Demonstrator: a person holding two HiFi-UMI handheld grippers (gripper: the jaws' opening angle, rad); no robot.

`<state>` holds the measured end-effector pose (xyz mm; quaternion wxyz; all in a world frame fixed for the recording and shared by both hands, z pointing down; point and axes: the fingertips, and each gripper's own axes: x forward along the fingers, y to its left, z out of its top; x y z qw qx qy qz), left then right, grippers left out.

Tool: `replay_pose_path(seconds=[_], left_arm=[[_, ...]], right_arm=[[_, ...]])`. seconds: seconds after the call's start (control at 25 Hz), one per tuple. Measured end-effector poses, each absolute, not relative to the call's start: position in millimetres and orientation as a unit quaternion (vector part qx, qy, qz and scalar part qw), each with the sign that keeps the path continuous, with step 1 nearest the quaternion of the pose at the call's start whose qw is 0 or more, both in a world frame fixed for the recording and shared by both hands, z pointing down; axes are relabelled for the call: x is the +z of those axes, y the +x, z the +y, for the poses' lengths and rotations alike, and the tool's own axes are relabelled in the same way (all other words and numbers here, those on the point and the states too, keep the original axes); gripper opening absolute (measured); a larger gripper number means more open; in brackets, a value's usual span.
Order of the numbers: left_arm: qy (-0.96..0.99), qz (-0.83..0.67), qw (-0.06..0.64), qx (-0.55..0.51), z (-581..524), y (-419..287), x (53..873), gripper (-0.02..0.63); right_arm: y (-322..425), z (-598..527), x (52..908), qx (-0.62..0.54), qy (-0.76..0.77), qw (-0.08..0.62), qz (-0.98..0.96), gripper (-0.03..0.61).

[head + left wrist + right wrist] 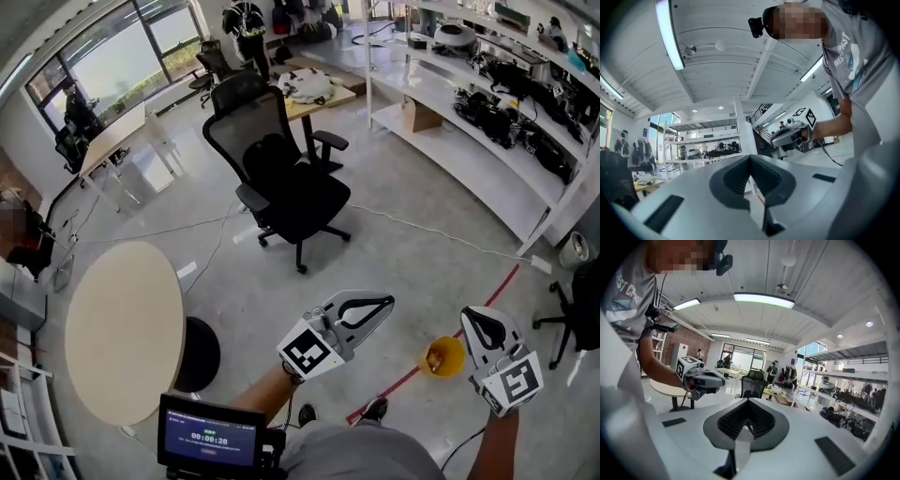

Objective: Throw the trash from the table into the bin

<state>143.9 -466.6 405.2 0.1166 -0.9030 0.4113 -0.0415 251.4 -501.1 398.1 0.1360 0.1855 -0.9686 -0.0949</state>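
A small orange bin (442, 357) stands on the floor between my two grippers, with something pale inside it. My left gripper (387, 300) hovers to the left of the bin, jaws together and nothing between them (750, 158). My right gripper (466, 314) is held just right of the bin and above it, also shut and empty (749, 401). Each gripper shows in the other's view: the right gripper (792, 133) and the left gripper (705, 378). The round beige table (122, 328) is at the lower left.
A black office chair (286, 178) stands ahead on the concrete floor. White shelves (487, 122) loaded with gear run along the right. A red tape line (487, 291) crosses the floor by the bin. A small screen (211, 436) sits at the bottom edge.
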Motion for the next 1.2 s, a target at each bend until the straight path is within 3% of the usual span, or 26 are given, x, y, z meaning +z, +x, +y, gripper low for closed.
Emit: replay_pose_path(seconds=[0.6, 1.2], left_arm=[[-0.887, 0.45, 0.102, -0.017, -358, 30, 392, 0.043], [-0.892, 0.443, 0.091, -0.004, -302, -24, 400, 0.043]], right_arm=[[97, -381, 352, -0.22, 0.113, 0.112, -0.963, 0.008], [49, -322, 358, -0.226, 0.124, 0.14, -0.956, 0.008]])
